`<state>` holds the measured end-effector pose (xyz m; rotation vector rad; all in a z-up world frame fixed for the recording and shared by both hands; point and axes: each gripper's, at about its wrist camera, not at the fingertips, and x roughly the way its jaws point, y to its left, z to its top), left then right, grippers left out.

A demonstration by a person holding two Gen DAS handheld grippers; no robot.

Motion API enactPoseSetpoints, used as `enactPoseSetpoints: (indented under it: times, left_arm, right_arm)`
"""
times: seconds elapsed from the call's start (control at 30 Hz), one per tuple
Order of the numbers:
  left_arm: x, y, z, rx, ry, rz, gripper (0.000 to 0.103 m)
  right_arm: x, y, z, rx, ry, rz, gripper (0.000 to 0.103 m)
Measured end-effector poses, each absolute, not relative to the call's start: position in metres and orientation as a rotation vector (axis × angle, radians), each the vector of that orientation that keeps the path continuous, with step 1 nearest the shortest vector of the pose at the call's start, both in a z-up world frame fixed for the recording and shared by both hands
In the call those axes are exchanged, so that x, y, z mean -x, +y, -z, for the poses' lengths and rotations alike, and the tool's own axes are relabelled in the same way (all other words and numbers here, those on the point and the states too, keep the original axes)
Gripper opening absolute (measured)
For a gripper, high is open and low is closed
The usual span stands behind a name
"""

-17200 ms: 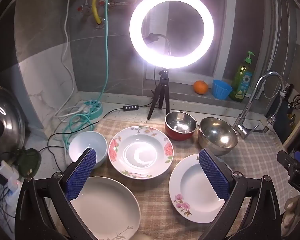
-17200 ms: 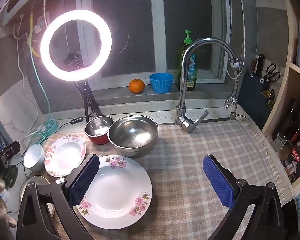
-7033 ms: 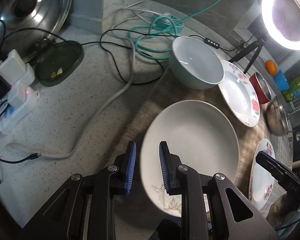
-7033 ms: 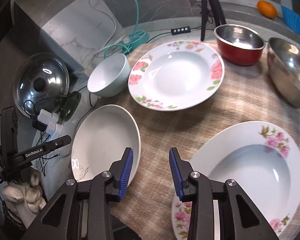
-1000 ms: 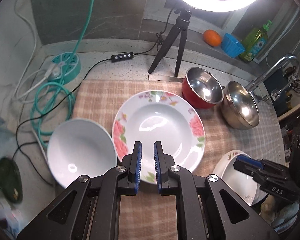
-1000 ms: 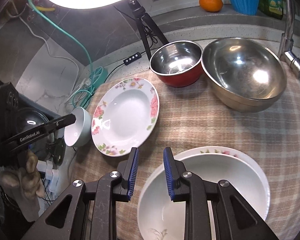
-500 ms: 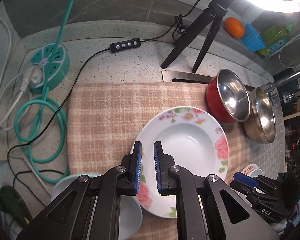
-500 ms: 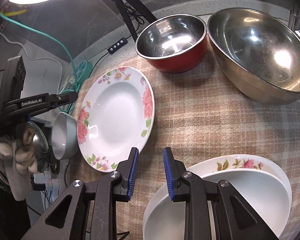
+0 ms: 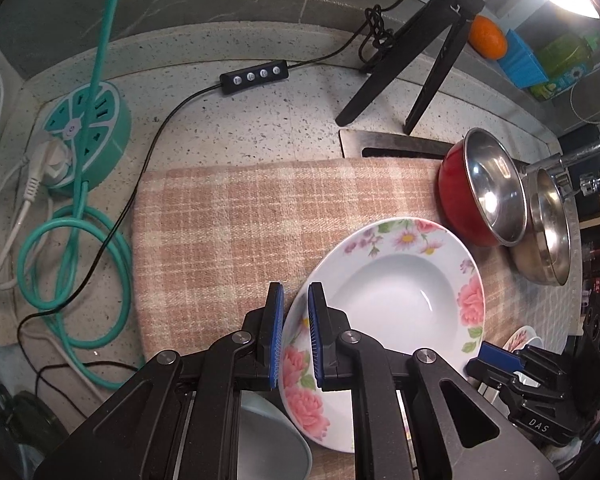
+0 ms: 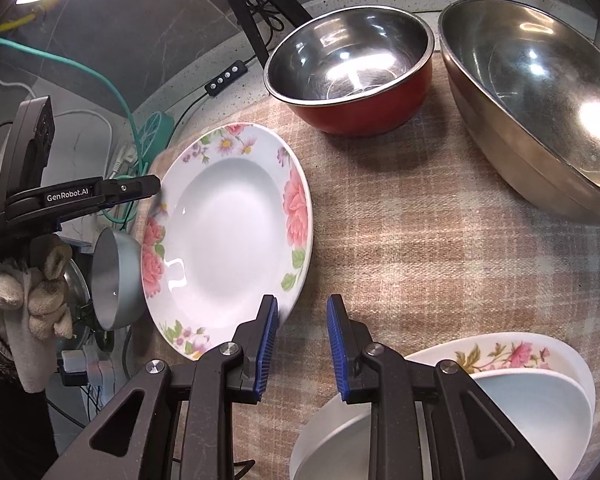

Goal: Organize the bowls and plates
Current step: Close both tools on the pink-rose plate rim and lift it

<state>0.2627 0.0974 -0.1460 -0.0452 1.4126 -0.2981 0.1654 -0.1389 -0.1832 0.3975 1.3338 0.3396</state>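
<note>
My left gripper [image 9: 295, 334] straddles the left rim of the floral plate [image 9: 396, 292] with its blue pads [image 9: 277, 328] a narrow gap apart; whether they pinch the rim is not clear. In the right wrist view the left gripper [image 10: 156, 188] sits at that plate's [image 10: 228, 236] far left rim, and the plate looks tilted up on that side. My right gripper [image 10: 302, 340] is open and empty just past the plate's near right edge. A plain white plate [image 10: 500, 408] lies stacked on a second floral plate [image 10: 500, 350]. A white bowl [image 9: 268, 440] is below the left gripper.
A red bowl [image 10: 352, 68] and a large steel bowl [image 10: 540, 92] stand at the back on the checked cloth [image 9: 228, 216]. A tripod [image 9: 420, 48], a black cable with switch [image 9: 254, 76] and a teal power strip [image 9: 84, 120] lie on the counter.
My left gripper has moved down onto the floral plate's left rim, and that side of the plate appears raised. My right gripper has opened a little and moved closer to the plate.
</note>
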Motion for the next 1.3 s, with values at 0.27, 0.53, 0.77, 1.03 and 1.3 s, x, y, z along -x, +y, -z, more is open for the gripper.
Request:
enactPoseSetpoints:
  times: [0.27,0.53,0.77,1.03,1.3]
  left_arm:
    - [-0.267,0.09,0.154,0.024,1.419,0.314,0.011]
    - [-0.271,0.091,0.158,0.032,1.433,0.329,0.013]
    - [-0.27,0.088,0.158,0.013,1.435,0.326,0.013]
    - [-0.265,0.092,0.159,0.073,1.441,0.325,0.013]
    - [-0.26,0.093,0.157,0.095,1.445,0.317,0.013]
  right_arm:
    - [-0.175,-0.128,0.186,-0.381,1.339,-0.35,0.022]
    - [-0.179,-0.116,0.189,-0.391,1.35,-0.371,0.014]
    - [-0.179,-0.125,0.188,-0.432,1.351,-0.365,0.012]
    - [-0.181,-0.133,0.187,-0.446,1.346,-0.335,0.011]
    - [-0.182,-0.148,0.186,-0.494,1.344,-0.322,0.009]
